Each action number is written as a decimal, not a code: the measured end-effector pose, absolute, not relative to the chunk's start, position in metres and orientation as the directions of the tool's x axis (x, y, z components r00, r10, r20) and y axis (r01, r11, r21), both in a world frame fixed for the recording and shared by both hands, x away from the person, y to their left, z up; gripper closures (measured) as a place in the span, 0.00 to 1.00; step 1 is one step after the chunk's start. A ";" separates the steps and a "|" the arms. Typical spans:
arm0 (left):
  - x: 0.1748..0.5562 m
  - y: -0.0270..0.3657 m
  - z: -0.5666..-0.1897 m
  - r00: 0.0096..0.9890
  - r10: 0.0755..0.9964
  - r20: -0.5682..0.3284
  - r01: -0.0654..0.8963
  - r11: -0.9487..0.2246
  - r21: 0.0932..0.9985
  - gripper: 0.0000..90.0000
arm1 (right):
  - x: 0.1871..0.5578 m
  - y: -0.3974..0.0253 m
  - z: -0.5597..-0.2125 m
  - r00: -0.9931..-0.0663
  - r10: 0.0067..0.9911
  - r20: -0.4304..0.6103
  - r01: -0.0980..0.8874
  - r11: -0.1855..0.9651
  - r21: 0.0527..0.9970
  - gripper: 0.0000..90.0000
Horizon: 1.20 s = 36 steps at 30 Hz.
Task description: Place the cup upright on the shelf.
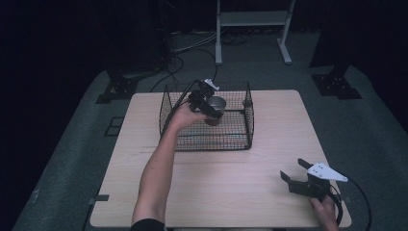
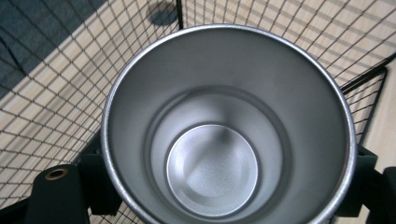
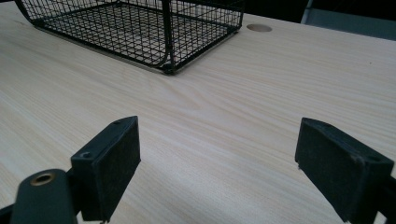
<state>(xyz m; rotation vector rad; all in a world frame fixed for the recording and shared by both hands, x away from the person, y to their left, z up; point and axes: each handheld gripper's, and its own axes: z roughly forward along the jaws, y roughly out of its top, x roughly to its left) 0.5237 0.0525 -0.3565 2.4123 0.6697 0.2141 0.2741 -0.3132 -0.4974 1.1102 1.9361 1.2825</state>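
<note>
Over the wire basket (image 1: 207,126) at the far middle of the table (image 1: 269,192), your left gripper (image 1: 208,109) holds a metal cup (image 1: 215,107) in the air. From the high view the cup sits at about the level of the basket's upper rim, toward its back half, with your left forearm reaching up from the bottom edge of the picture. In the left gripper view you look straight down into the cup (image 2: 224,135): its round rim and brushed inner wall take up most of the frame, and its flat bottom shows nothing inside. Your 2 black jaws press against the cup's outside on either side, so the left gripper (image 2: 224,186) is clamped on it. Behind the cup you can see the basket's mesh (image 2: 60,98) and the pale wood below it.

Your right gripper (image 1: 294,174) lies low at the near right corner of the table, well apart from the basket, with your right hand (image 1: 325,211) behind it. In the right gripper view its jaws stand wide apart with bare wood between them, holding nothing, and the right gripper (image 3: 233,163) points toward the basket's near corner (image 3: 168,65).
</note>
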 end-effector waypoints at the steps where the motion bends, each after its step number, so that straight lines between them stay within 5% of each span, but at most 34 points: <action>1: 0.524 0.053 -0.359 0.857 0.516 -0.013 0.418 -0.679 0.604 0.20 | 0.274 -0.313 -0.497 -0.500 0.866 -0.008 0.330 0.199 0.923 0.15; 36: 0.544 0.043 -0.402 0.843 0.537 -0.024 0.478 -0.728 0.491 0.20 | 0.274 -0.313 -0.497 -0.505 0.863 -0.010 0.326 0.202 0.924 0.15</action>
